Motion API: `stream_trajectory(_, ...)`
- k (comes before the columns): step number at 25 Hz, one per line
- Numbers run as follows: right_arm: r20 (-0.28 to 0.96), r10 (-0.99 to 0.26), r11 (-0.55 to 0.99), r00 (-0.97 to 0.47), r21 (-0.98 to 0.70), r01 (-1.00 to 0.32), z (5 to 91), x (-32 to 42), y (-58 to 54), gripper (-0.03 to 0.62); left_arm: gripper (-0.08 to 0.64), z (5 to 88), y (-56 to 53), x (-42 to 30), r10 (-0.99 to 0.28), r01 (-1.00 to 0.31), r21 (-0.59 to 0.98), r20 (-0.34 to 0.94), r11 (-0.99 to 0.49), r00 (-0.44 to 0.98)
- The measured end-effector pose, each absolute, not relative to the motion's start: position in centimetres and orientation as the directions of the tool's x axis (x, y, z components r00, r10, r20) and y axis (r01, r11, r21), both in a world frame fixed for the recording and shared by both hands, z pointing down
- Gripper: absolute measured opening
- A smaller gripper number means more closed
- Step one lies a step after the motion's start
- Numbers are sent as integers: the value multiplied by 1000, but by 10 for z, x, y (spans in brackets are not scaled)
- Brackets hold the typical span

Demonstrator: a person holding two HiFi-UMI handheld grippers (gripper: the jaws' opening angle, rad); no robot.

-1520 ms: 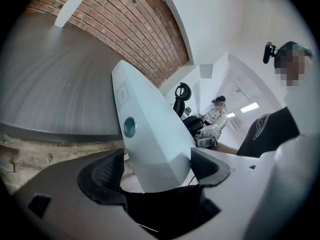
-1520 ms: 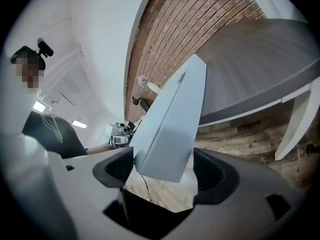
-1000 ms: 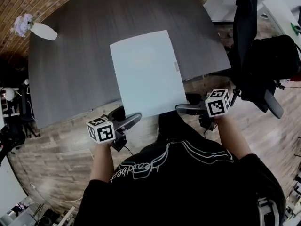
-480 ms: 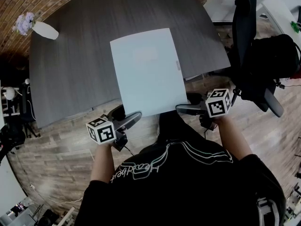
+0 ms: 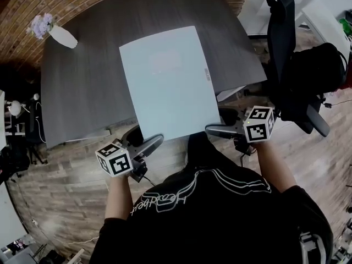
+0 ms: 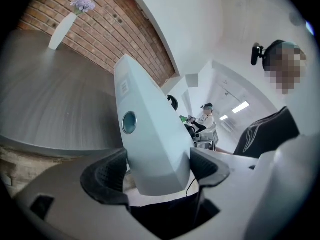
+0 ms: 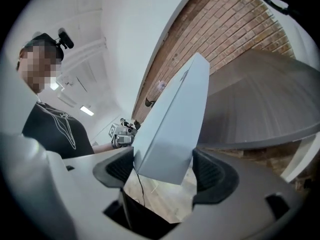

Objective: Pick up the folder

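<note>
A pale blue folder (image 5: 168,81) hangs above the near edge of the dark grey table (image 5: 82,92), lifted off it and tilted. My left gripper (image 5: 149,143) is shut on its near left corner, and my right gripper (image 5: 215,128) is shut on its near right corner. In the left gripper view the folder (image 6: 150,134), with a round hole in its spine, fills the gap between both pads of the left gripper (image 6: 157,171). Seen from the right gripper view, the folder (image 7: 172,129) corner is pinched in the right gripper (image 7: 162,169).
A white vase with purple flowers (image 5: 60,34) stands at the table's far left corner. A black office chair (image 5: 291,65) with a bag on it is to the right. A brick wall (image 6: 115,39) runs behind the table. Wooden floor lies below me.
The folder has come up off the table toward the head camera and looks larger. Both grippers kept their hold and shifted a little with it.
</note>
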State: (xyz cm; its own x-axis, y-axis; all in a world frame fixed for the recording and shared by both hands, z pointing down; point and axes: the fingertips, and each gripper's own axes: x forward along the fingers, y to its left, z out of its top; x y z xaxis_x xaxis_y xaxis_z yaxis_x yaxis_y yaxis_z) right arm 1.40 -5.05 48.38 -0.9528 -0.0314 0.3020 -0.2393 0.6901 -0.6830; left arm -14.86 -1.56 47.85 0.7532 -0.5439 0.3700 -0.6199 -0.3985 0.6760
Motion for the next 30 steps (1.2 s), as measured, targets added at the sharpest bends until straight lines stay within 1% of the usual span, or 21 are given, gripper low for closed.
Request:
stream_trajectory(8, 275, -83, 784, -958, -575, -233, 423, 6, -33, 318, 383, 414, -1, -156, -594, -650, 572, 320, -500, 738)
stream_trajectory(18, 238, -149, 844, -960, -476, -249, 352, 3, -13, 318, 383, 335, 14, -158, -634, -666, 450, 247, -595, 733)
stream_trajectory(24, 227, -161, 882, -960, -403, -244, 324, 0, -1, 318, 383, 307, 28, -160, -661, -685, 391, 218, -615, 718)
stream_trajectory(30, 210, -155, 879, -965, -416, -231, 318, -7, 5, 318, 383, 300, 35, -168, -679, -688, 403, 193, -603, 708)
